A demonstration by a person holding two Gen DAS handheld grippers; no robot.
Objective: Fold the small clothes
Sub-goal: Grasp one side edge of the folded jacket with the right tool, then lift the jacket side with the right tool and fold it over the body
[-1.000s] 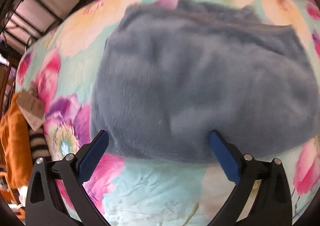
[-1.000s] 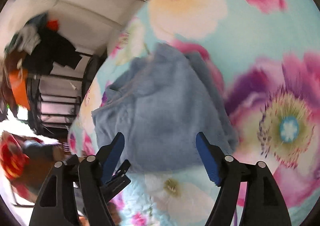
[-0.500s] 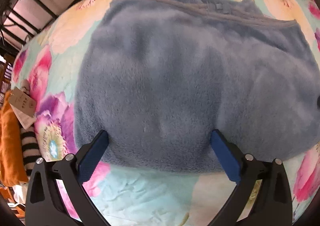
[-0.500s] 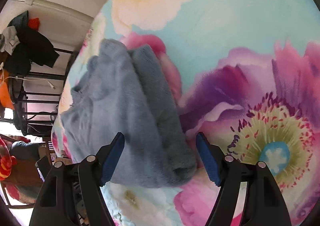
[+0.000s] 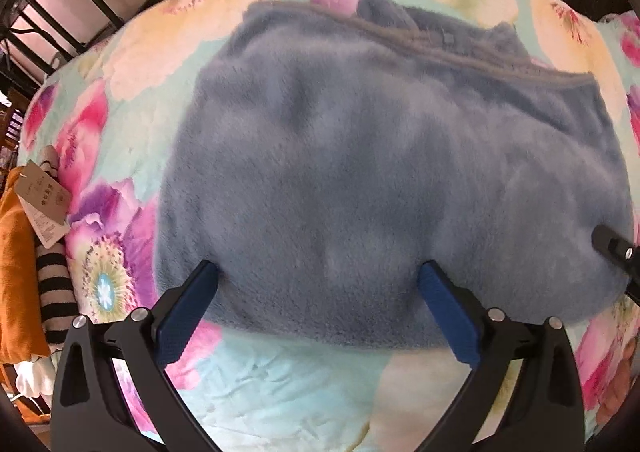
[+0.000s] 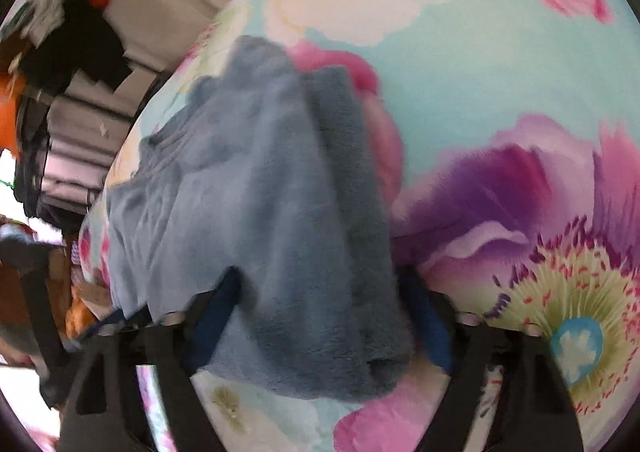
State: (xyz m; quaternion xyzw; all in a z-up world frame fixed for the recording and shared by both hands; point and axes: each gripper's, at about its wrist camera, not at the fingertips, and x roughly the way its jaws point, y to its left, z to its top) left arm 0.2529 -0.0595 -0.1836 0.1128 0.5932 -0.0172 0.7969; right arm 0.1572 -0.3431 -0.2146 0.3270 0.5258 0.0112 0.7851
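Bedsheet [image 5: 280, 376]: one, turquoise with large pink, purple and cream flowers, spread over the whole surface under everything else.
Fleece garment [image 5: 380, 180]: one, grey-blue and fluffy, lying folded on the bedsheet; a ribbed hem runs along its far edge in the left wrist view, and the right wrist view shows a darker layer doubled along one side.
Left gripper [image 5: 318, 304]: spread wide, its two blue-padded fingers resting at the garment's near edge with the fleece between them, nothing pinched.
Right gripper [image 6: 320, 316]: also spread wide, blurred; a corner of the garment lies between its fingers, and whether the pads touch it I cannot tell. One dark finger of it shows at the garment's right edge in the left wrist view.
Other clothes: one orange piece [image 5: 16, 272] and one black-and-white striped piece [image 5: 54, 292] at the left edge of the bed.
Paper tags [image 5: 42, 200]: a small bunch on the orange piece; exact count unclear.
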